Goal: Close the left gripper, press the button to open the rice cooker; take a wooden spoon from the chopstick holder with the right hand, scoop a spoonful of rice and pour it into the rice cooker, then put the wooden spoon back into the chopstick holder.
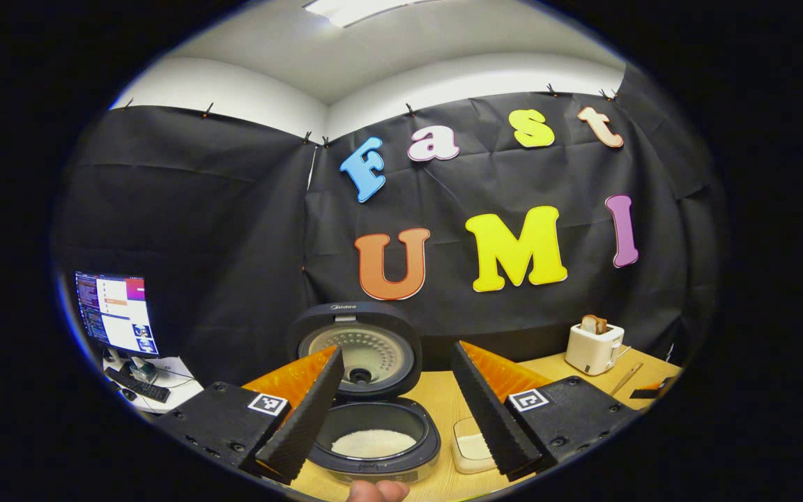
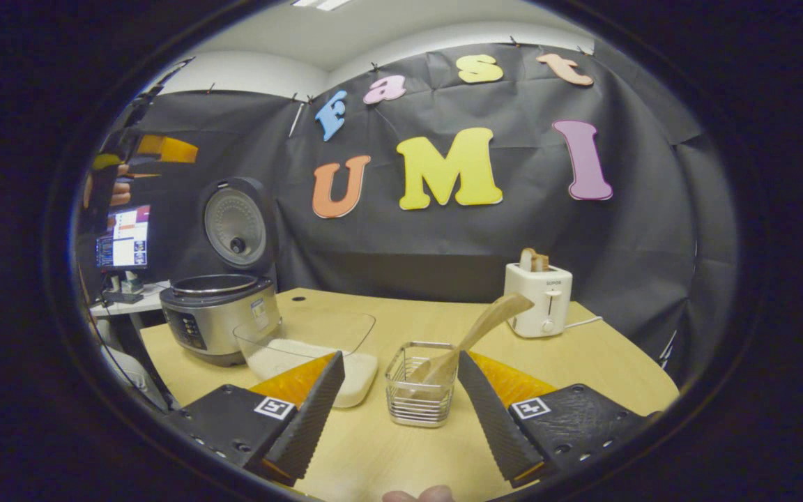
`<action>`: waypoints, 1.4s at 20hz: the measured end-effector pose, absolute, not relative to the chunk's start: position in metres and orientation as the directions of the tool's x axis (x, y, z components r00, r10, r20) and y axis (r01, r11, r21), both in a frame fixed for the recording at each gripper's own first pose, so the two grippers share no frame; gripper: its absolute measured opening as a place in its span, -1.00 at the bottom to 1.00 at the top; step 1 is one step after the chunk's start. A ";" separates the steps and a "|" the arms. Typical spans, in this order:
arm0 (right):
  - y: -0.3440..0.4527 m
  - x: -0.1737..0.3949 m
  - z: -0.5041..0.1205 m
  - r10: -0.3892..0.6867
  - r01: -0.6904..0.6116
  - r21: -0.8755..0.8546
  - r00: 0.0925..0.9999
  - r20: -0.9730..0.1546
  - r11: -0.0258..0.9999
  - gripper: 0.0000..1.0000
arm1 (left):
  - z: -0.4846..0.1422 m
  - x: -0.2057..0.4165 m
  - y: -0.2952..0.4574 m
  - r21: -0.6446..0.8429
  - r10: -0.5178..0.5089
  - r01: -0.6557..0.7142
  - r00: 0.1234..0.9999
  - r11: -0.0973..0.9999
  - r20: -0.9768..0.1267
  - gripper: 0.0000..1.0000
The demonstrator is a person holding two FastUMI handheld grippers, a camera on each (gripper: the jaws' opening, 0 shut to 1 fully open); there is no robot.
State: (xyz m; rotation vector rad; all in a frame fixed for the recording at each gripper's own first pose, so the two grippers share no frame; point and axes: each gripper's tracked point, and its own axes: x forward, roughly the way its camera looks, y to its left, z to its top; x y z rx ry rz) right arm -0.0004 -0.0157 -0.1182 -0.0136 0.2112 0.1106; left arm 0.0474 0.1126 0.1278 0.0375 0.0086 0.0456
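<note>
On my left I have the rice cooker (image 2: 219,317) standing with its lid (image 2: 236,224) up, and in the left gripper view there is rice already lying in the pot (image 1: 373,442). Next along the counter (image 2: 583,362) comes the clear rice container (image 2: 311,359), then the wire chopstick holder (image 2: 419,390), with the wooden spoon (image 2: 482,328) sitting in it, handle leaning up and to the right toward the toaster (image 2: 539,300).

My worry from here is the holder: I judge it light, so a knock from either finger could tip it or slide it into the rice container just beside it. The leaning spoon could also topple if nudged.

The left gripper (image 1: 401,411) hangs above the open cooker, fingers spread wide, holding nothing. The right gripper (image 2: 401,418) is likewise wide open and empty, its fingers flanking the holder without touching it, as far as I can tell.
</note>
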 end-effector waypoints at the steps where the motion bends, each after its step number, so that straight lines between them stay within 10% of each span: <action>1: -0.020 -0.001 -0.116 0.102 -0.107 -0.015 0.974 -0.200 0.994 0.93 | 0.134 0.058 0.113 0.050 0.048 -0.047 0.998 0.998 -0.028 0.98; 28: -0.084 0.000 -0.111 0.005 -0.001 0.023 0.985 -0.171 1.000 0.92 | 0.110 0.225 0.205 0.052 0.179 -0.175 0.873 0.983 -0.454 1.00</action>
